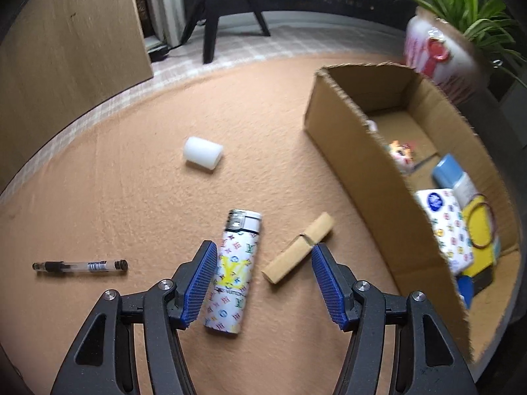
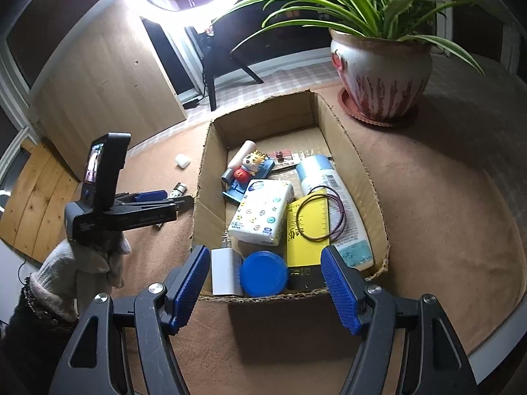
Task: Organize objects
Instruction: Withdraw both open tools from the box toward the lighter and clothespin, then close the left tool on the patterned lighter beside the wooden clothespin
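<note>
Left wrist view | my left gripper [image 1: 263, 276] spread over patterned lighter [image 1: 232, 273], nothing pinched | my right gripper [image 2: 265, 279] spread above cardboard box [image 2: 349, 151] near edge

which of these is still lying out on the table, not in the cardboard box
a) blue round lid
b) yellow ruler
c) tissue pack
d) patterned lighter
d: the patterned lighter lies on the tan table cover between the open left gripper fingers, outside the cardboard box; the lid, tissue pack and ruler all sit inside the box.
</note>
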